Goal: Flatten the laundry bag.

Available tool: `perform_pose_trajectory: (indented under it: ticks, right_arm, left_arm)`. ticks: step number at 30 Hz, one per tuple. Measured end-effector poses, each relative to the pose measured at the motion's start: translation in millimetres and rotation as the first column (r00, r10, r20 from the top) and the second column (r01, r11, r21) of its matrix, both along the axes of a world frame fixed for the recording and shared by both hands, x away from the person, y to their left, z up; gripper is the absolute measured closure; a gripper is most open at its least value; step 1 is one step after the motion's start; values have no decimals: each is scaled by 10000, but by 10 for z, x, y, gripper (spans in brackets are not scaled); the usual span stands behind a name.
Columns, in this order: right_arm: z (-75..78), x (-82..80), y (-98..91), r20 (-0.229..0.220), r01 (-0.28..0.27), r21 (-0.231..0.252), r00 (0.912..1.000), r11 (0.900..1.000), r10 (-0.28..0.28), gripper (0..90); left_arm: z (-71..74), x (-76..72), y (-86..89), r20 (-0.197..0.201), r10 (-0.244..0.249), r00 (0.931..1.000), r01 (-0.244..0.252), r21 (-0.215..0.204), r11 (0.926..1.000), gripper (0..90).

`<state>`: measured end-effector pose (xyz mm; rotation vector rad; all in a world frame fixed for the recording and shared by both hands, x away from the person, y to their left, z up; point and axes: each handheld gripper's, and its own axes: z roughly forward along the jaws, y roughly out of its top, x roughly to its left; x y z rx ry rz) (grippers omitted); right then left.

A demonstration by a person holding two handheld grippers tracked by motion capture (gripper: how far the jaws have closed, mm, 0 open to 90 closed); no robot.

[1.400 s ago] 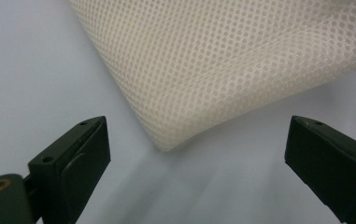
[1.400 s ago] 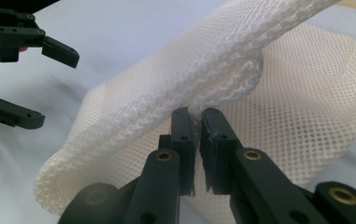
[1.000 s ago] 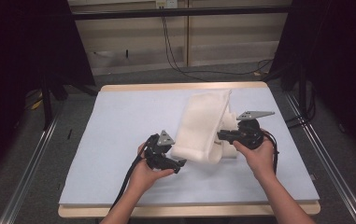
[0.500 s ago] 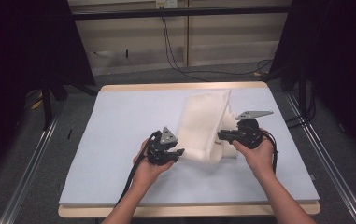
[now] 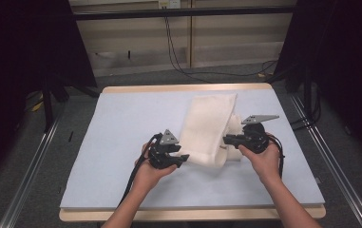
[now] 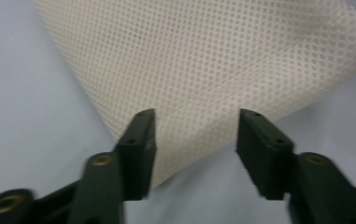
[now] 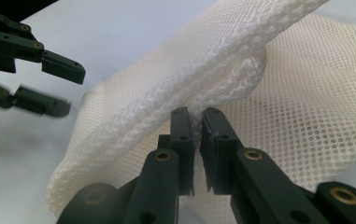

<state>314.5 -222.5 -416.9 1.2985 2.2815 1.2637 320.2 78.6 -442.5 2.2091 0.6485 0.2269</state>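
A cream mesh cloth [image 5: 208, 124] lies folded in a long band on the pale blue mat [image 5: 121, 128]. My right gripper [image 5: 226, 139] is at its right side, shut on the thick rolled hem of the mesh [image 7: 222, 60], which is pinched between the pads [image 7: 197, 128]. My left gripper [image 5: 182, 159] is at the band's near left corner. Its jaws have just been opening and stand apart [image 6: 196, 149]. The mesh corner [image 6: 203, 60] lies loose between them, touched by neither pad. The left gripper [image 7: 61, 86] also appears open at the upper left of the right gripper view.
The mat covers a wooden table whose edge [image 5: 188, 214] shows at the front. Metal rails [image 5: 31, 166] run along the floor on both sides, and cables [image 5: 178, 57] hang behind the table. Bare mat stretches left of the cloth.
The left gripper's jaws were wide, then narrow on the mesh corner, and now stand wider again. Both hands and the cloth have kept their places.
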Motion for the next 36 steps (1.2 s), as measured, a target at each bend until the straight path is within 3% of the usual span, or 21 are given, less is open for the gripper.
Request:
perform_pose_trajectory:
  ticks: [2,4,6,12,13,15,16,17,20,21,22,24,26,27,28,30,34,36]
  right_arm:
    - [18,5,6,18,-1,195,10000,9998,1,831]
    - [67,20,52,102,-93,229,9999,9997,90,831]
    - [98,35,79,101,-147,393,9998,9991,143,831]
    - [184,71,174,162,-211,334,9997,9992,206,831]
    - [184,71,174,162,-211,334,9997,9992,206,831]
    - [191,76,198,169,-185,263,9997,9995,181,832]
    - [188,79,215,158,-188,282,9997,9994,184,831]
    - [188,79,215,158,-188,282,9997,9994,184,831]
    - [178,84,227,133,-250,269,9996,9993,247,829]
    - [176,85,228,133,-274,264,9995,9993,271,828]
    - [174,85,227,131,-284,243,9995,9993,281,827]
    - [170,89,218,129,-300,209,9995,9993,298,815]
    - [159,85,193,196,-143,-13,9997,9999,143,729]
    - [159,85,193,196,-143,-13,9997,9999,143,729]
    - [134,83,153,219,46,-246,9998,9997,-40,667]
    - [110,72,103,203,329,-602,9993,9976,-317,615]
    - [52,72,2,101,497,-377,9987,9981,-493,543]
    - [30,79,-46,111,740,-445,9972,9963,-736,495]
  left_arm:
    - [-18,-19,-45,41,-271,9996,271,-10,9996,338]
    - [-42,-41,-109,101,-202,9997,202,-39,9998,204]
    - [-46,-45,-129,151,-246,9996,246,-32,9997,140]
    - [-40,-140,-305,513,-525,9973,529,-68,9986,68]
    - [-31,-147,-317,566,-636,9964,628,162,9979,68]
    - [-43,-166,-361,857,-685,9940,678,114,9976,122]
    - [-43,-169,-367,1106,-685,9915,667,196,9976,262]
    - [-35,-175,-371,1101,-650,9918,635,167,9978,262]
    - [18,-158,-326,1132,-515,9922,514,41,9987,595]
    - [25,-148,-308,1122,-446,9927,482,-299,9984,691]
    - [51,-139,-277,1155,-349,9927,369,-152,9992,788]
    - [71,-98,-226,747,-200,9970,233,-427,9988,828]
    - [90,-57,-145,444,157,9989,-124,-741,9972,832]
    - [99,-40,-97,304,329,9990,-301,-881,9957,832]
    - [121,-8,13,310,603,9977,-559,-1259,9905,832]
    - [138,36,136,-26,985,9951,-977,-1599,9823,832]
    - [158,81,285,-59,1365,9906,-1357,-1556,9785,832]
    - [157,110,384,-193,1643,9862,-1651,-1746,9707,832]
